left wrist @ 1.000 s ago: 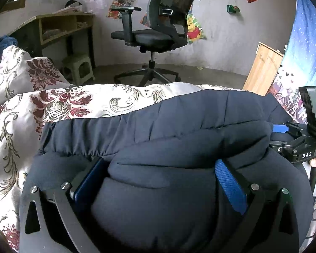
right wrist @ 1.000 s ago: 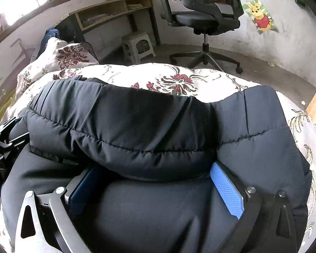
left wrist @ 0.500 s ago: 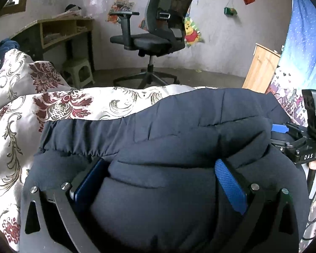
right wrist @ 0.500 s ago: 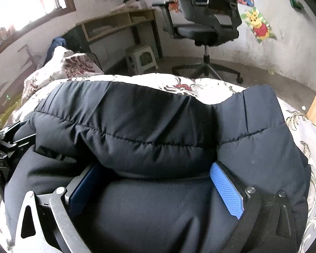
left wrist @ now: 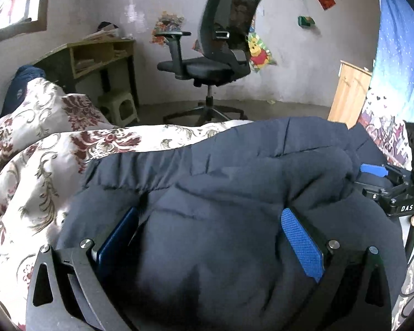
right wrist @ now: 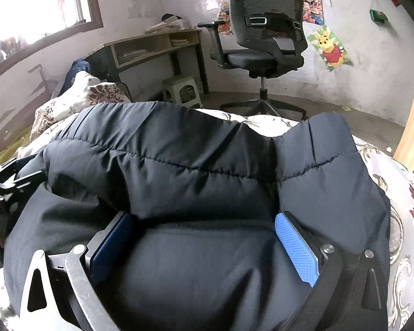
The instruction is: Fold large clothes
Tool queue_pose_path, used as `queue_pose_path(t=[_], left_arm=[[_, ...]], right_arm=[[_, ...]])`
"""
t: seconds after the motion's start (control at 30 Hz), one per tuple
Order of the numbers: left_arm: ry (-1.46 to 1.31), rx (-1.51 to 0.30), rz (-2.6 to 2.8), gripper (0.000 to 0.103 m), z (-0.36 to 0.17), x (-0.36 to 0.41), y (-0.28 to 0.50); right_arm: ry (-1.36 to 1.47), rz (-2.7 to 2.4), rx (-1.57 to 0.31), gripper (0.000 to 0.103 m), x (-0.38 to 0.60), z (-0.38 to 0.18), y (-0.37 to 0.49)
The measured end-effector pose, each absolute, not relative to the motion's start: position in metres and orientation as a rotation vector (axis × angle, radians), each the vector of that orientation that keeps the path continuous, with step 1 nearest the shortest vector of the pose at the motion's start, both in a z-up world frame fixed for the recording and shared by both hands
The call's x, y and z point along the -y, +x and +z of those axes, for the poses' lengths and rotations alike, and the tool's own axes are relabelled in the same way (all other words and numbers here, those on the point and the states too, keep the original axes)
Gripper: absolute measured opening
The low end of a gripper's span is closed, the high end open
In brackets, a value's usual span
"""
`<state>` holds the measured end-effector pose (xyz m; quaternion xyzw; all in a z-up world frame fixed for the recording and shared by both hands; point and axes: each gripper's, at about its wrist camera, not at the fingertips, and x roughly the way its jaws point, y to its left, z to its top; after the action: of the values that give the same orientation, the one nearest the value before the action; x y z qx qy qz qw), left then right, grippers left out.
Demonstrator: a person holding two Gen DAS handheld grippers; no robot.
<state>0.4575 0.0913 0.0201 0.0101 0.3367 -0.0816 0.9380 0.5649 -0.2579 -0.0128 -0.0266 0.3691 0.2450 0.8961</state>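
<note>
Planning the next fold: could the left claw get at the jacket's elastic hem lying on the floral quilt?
Probably yes, once freed: the left claw is full of dark puffer jacket, but the hem lies uncovered just ahead on the quilt.

Puffer jacket (left wrist: 234, 171) on the bedspread (left wrist: 41, 165), office chair (left wrist: 215, 55) behind the jacket, stool (left wrist: 120, 107) and desk (left wrist: 96, 58) behind-left of it
</note>
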Motion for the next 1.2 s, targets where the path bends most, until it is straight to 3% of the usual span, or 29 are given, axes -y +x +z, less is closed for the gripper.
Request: queue_pose_path(t=[1.2], left_arm=[[-0.066,-0.728,0.168,0.102,0.049,-0.202,0.366]], right_arm=[[-0.199,0.342,-0.756,0.103,0.289,0.019,0.501]])
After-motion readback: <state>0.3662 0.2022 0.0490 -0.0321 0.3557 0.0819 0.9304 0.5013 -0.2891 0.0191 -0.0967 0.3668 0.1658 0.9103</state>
